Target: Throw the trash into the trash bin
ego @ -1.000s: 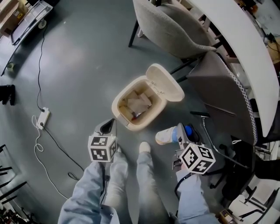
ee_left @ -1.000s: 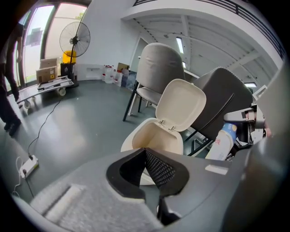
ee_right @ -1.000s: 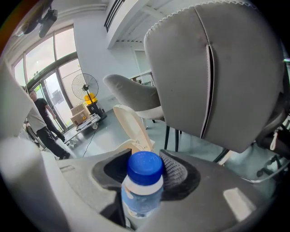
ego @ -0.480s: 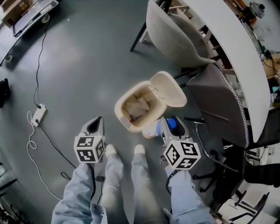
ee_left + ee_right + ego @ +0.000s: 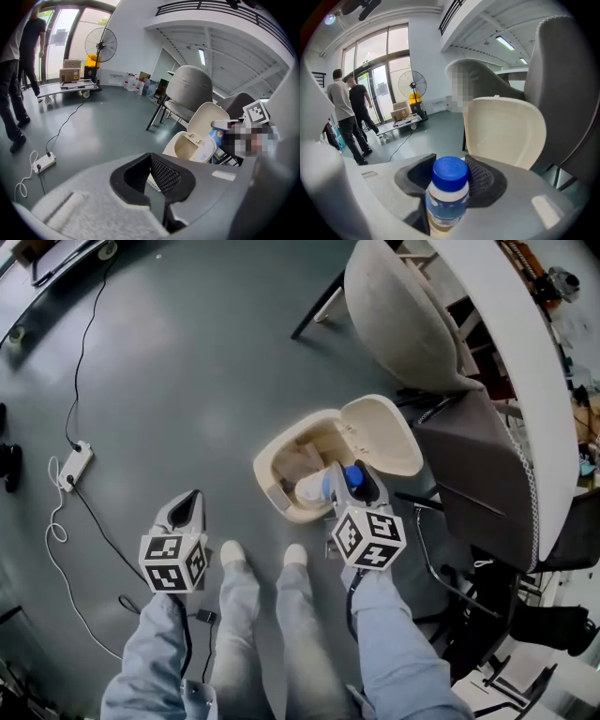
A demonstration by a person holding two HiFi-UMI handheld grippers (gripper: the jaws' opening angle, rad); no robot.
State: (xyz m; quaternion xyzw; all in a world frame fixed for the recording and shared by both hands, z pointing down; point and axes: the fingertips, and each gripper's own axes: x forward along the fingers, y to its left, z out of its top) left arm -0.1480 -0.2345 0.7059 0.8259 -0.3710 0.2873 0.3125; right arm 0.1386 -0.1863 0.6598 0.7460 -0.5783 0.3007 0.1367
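A cream trash bin (image 5: pixel 271 463) stands on the grey floor with its lid (image 5: pixel 382 434) swung open and crumpled paper inside. My right gripper (image 5: pixel 345 482) is shut on a white bottle (image 5: pixel 312 488) with a blue cap, which lies tilted over the bin's opening. In the right gripper view the bottle (image 5: pixel 447 199) sits between the jaws of the right gripper (image 5: pixel 449 180), in front of the raised lid (image 5: pixel 506 129). My left gripper (image 5: pixel 187 505) hangs left of the bin, apart from it. Its jaws (image 5: pixel 151 176) look shut with nothing in them. From there I see the bin (image 5: pixel 183 143) and the bottle (image 5: pixel 208 145).
Two upholstered chairs (image 5: pixel 403 315) and a white table (image 5: pixel 520 324) crowd the bin's right side. A power strip (image 5: pixel 73 465) with a trailing cable lies on the floor at the left. The person's shoes (image 5: pixel 232 554) stand just before the bin. Two people (image 5: pixel 344 117) stand far off.
The right gripper has carried the bottle from the floor side right of the bin to above its opening. The left gripper has drifted left, away from the bin.
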